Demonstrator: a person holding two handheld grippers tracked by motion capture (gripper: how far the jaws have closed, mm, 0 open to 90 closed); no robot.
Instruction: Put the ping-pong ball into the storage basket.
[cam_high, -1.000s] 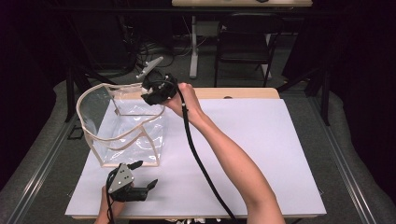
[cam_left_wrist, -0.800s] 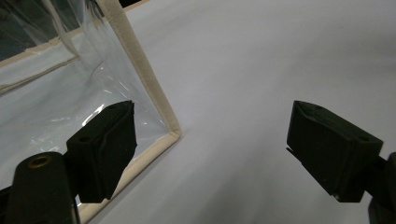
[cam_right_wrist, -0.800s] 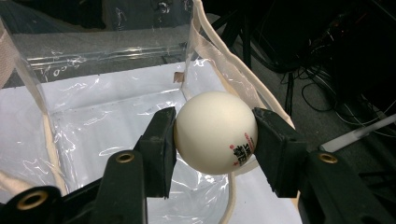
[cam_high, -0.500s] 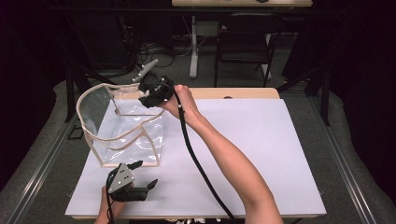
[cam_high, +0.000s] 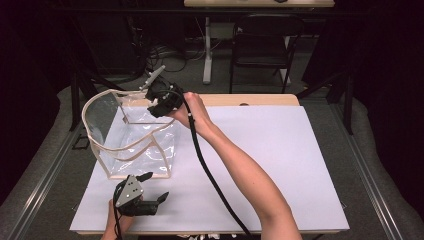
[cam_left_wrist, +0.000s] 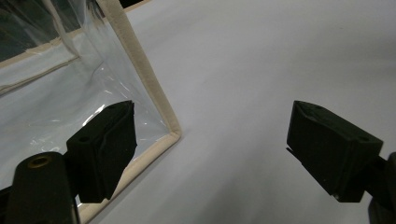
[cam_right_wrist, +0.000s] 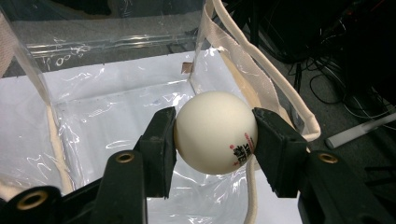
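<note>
A clear plastic bag (cam_high: 131, 140) with cream trim stands open at the table's left. My right gripper (cam_high: 159, 104) hovers over its far right rim, shut on a white ping-pong ball (cam_right_wrist: 215, 132) with red and black print. In the right gripper view the ball hangs above the bag's open mouth (cam_right_wrist: 116, 112). My left gripper (cam_high: 152, 187) rests near the front edge, just in front of the bag, open with nothing between its jaws. The bag's lower corner (cam_left_wrist: 170, 133) lies beside its left jaw in the left gripper view.
A white sheet (cam_high: 260, 165) covers the table. A black cable (cam_high: 210, 175) trails from the right gripper along the forearm. A dark chair (cam_high: 262, 42) and floor cables stand beyond the far edge.
The right gripper with the ball has shifted slightly left and inward over the bag's rim. The left gripper has stayed put.
</note>
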